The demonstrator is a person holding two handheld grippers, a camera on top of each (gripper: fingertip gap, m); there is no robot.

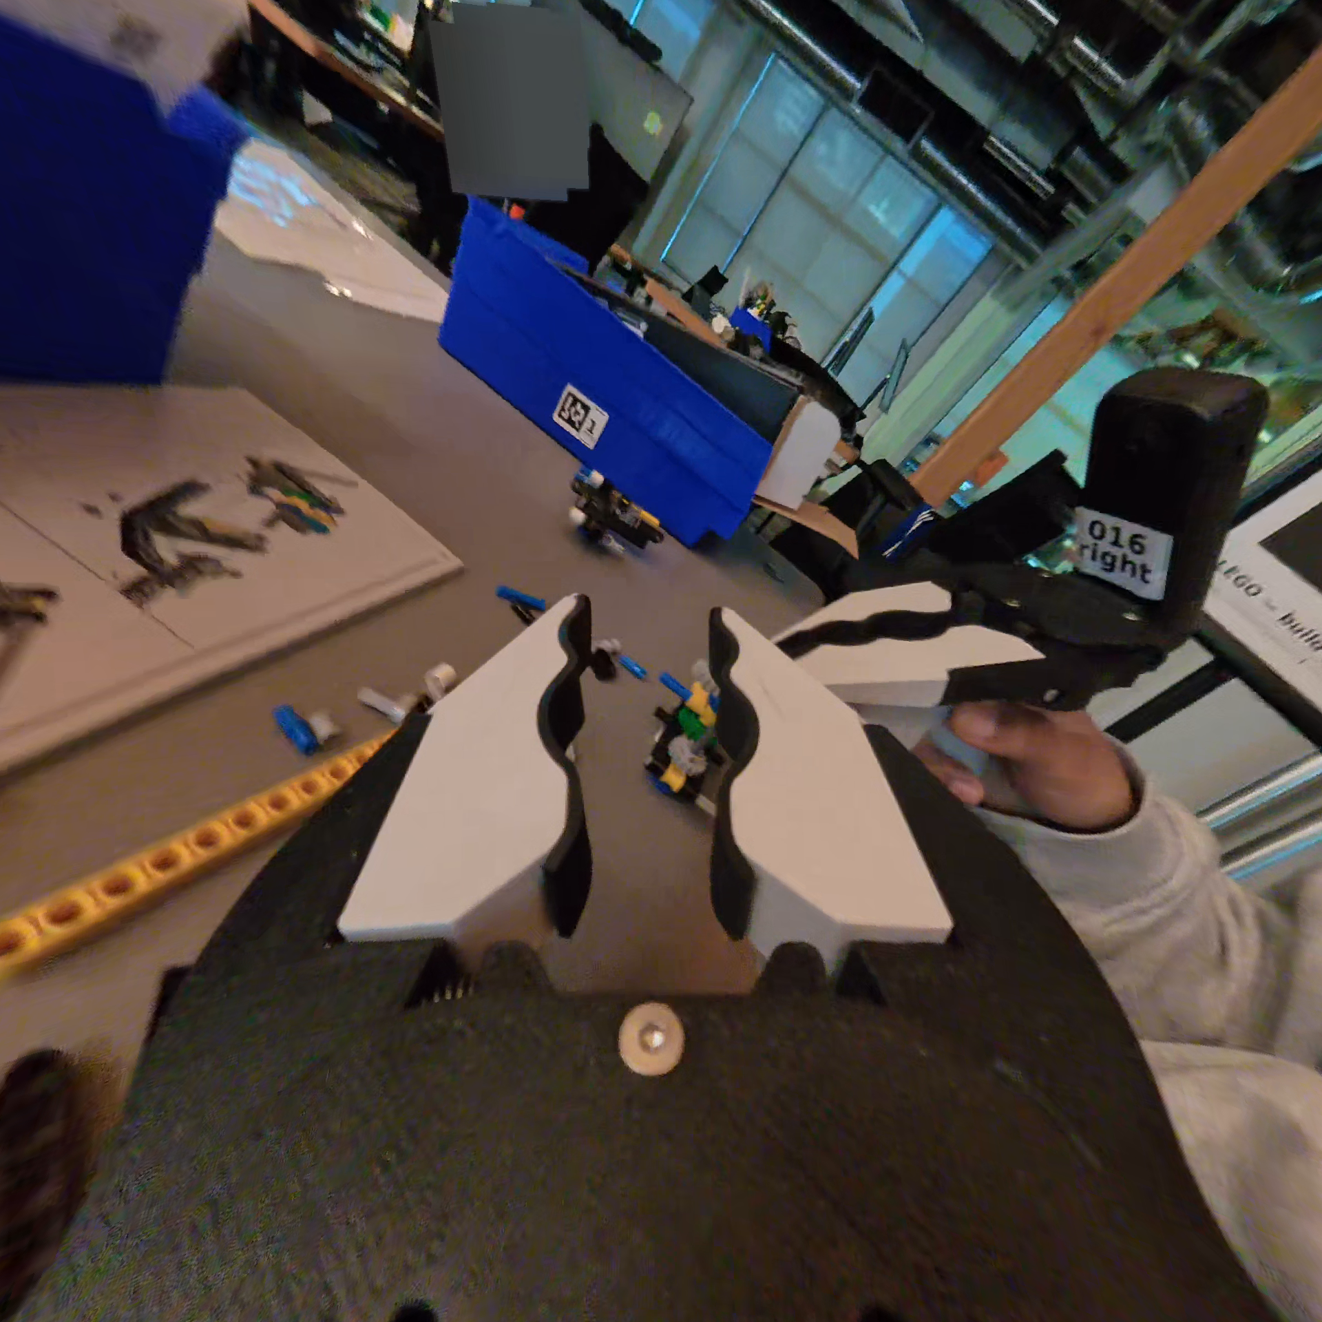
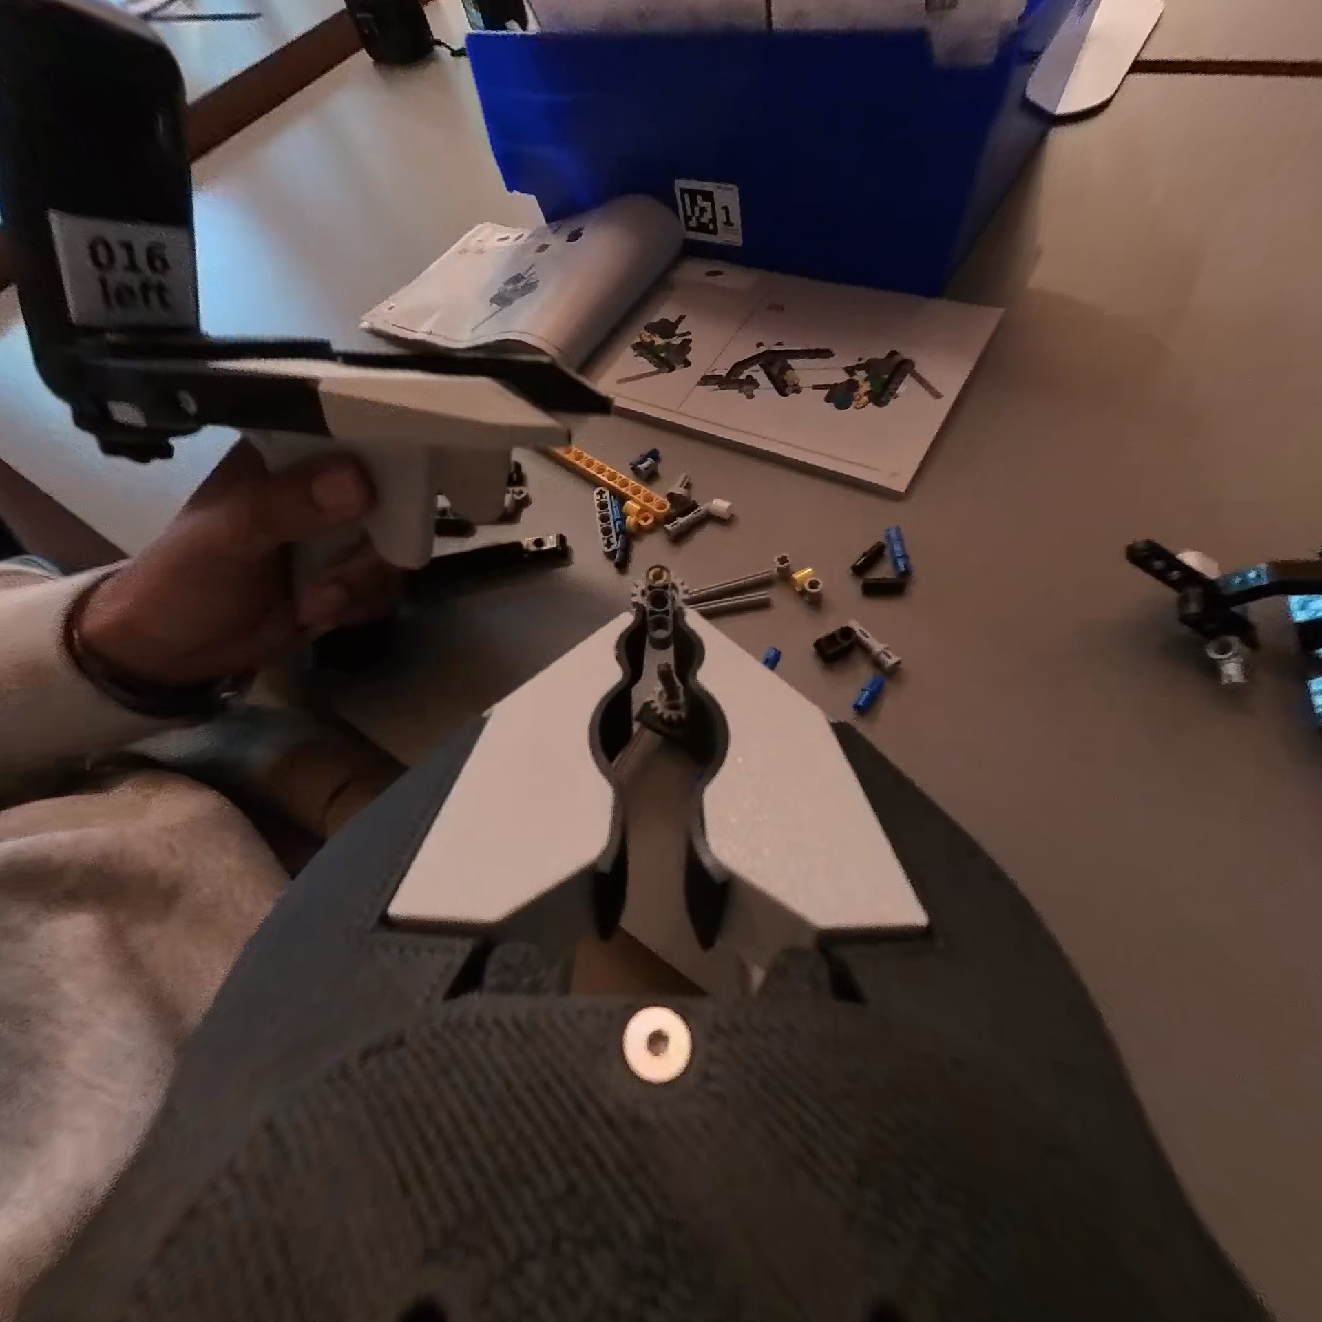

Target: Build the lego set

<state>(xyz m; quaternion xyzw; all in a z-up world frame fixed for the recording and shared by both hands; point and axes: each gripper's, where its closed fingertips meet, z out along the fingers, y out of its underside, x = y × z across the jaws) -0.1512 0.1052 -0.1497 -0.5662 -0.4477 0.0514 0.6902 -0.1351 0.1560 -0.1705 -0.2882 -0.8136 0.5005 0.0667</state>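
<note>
Right gripper (image 2: 659, 629) jaws pinch a grey gear piece (image 2: 659, 608), sticking out at twelve o'clock above the desk (image 2: 1073, 823). Left gripper (image 1: 649, 615) jaws are spread, holding nothing.

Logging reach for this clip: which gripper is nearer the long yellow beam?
Left. The left gripper hovers just above the near end of the long yellow beam. The right gripper sits farther back, shut on a grey gear piece.
</note>
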